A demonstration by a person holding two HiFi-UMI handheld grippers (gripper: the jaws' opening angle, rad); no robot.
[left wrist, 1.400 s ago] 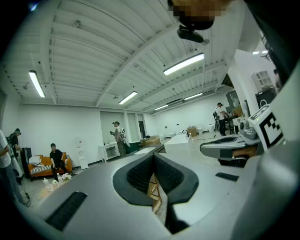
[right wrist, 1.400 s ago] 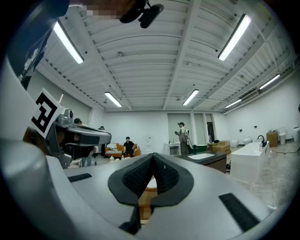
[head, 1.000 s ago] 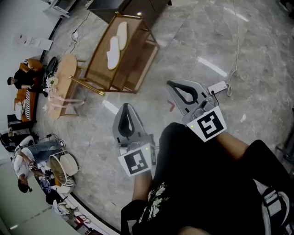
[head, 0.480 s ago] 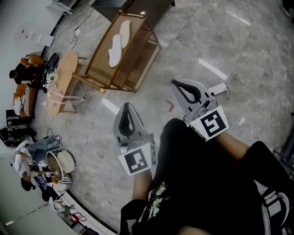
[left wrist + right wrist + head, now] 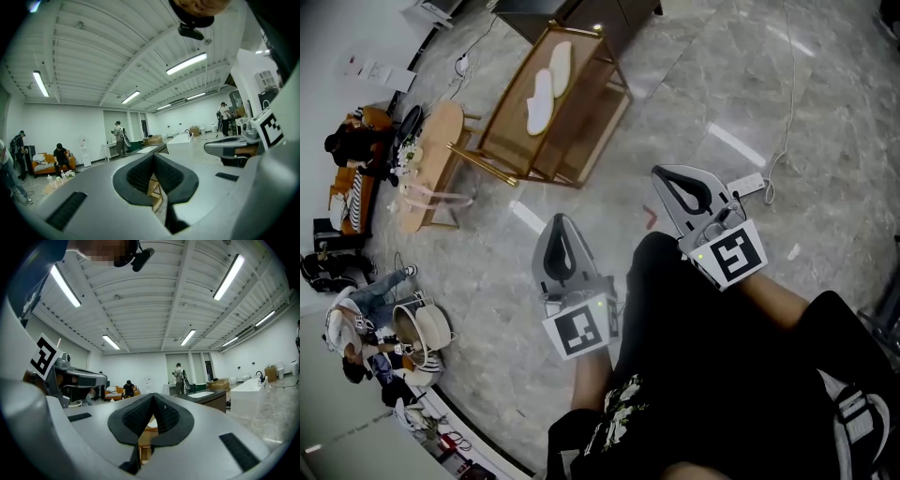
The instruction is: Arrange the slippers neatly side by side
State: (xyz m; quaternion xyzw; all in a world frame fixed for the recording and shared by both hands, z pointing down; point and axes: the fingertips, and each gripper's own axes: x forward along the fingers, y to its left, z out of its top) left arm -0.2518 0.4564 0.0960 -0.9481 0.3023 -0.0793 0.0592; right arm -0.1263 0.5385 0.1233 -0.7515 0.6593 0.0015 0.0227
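Open marble floor (image 5: 750, 103) separates the person from the wooden rack (image 5: 508, 136), whose near edge lies well apart from both tools. Left tool (image 5: 560, 221) and right tool (image 5: 663, 172): each clenched, jaws together, grasping and touching nothing. Two white slippers (image 5: 541, 101) lie side by side on the rack's top.

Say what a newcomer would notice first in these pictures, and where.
The left hand-held gripper and right hand-held gripper, shut and empty, fill the middle of the head view. At upper left, two white slippers lie close together on a wooden rack.
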